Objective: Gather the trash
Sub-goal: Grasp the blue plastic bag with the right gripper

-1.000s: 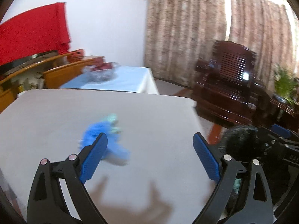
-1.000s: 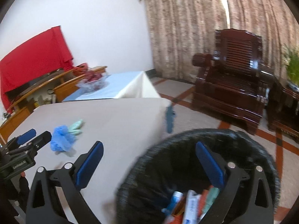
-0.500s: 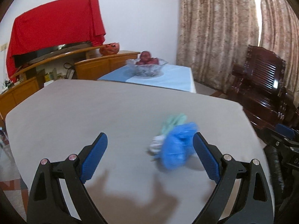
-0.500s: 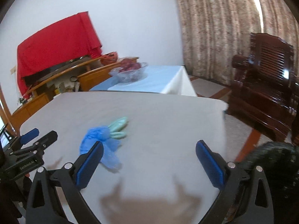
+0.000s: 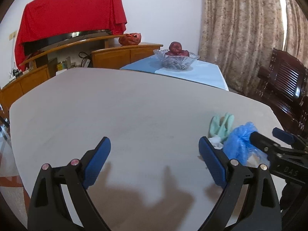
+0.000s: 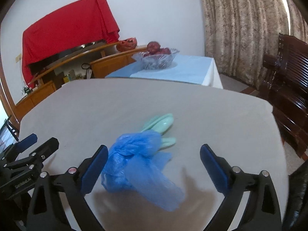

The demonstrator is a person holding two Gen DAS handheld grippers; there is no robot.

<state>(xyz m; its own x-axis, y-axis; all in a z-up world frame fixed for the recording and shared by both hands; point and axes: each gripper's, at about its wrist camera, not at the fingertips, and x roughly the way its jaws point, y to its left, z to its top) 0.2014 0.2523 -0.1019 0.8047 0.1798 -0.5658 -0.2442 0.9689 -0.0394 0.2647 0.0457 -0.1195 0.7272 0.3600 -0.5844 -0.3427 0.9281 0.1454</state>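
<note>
A crumpled blue plastic bag (image 6: 138, 159) lies on the grey table (image 6: 211, 115), with a mint-green wrapper (image 6: 161, 125) touching its far side. My right gripper (image 6: 154, 167) is open and empty, its jaws either side of the bag's near end. In the left wrist view the bag (image 5: 238, 144) and green wrapper (image 5: 221, 125) lie to the right. My left gripper (image 5: 154, 159) is open and empty over bare table, left of the trash. The right gripper's fingers (image 5: 265, 144) reach in beside the bag there.
A black trash bin's rim (image 6: 300, 196) shows at the table's right edge. A glass fruit bowl (image 6: 156, 59) stands on a blue-clothed table behind. A dark wooden armchair (image 6: 288, 77) stands at the right. Wooden cabinets (image 5: 115, 57) under a red cloth line the back wall.
Both grippers have swung left from the bin toward the table. My right gripper has closed in on the blue bag, which now sits between its jaws. The bag now lies right of my left gripper.
</note>
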